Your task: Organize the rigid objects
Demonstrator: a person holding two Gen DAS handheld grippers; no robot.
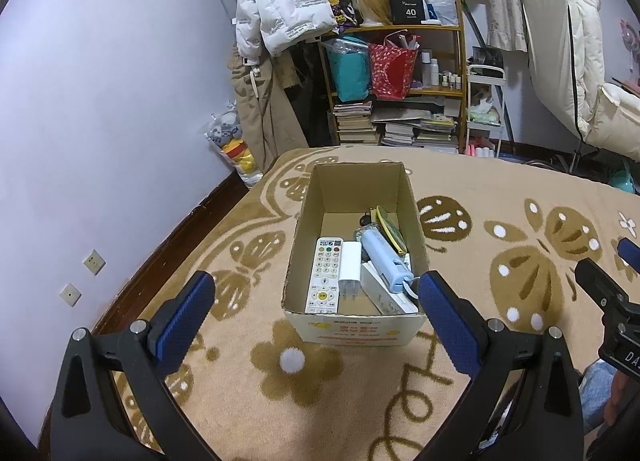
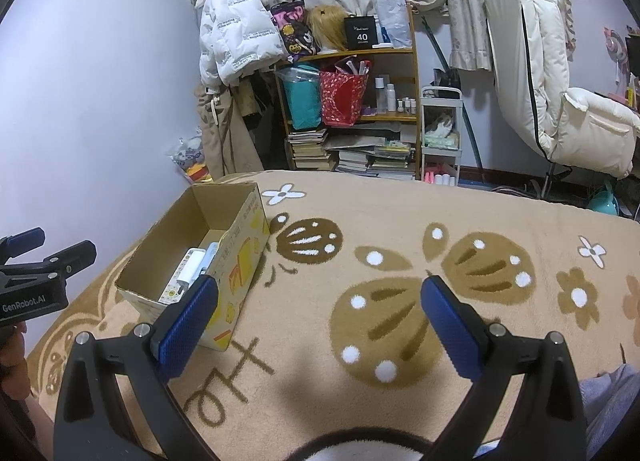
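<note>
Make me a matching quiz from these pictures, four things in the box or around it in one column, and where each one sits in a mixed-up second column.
Things:
1. remote control
2. light blue tube
3. white charger
4. red gift bag

Places:
A. on the shelf behind the bed
B. along the left wall of the cardboard box
C. between the remote and the tube
D. lying slantwise over other things on the box's right side

Pairs: 1-B, 2-D, 3-C, 4-A
</note>
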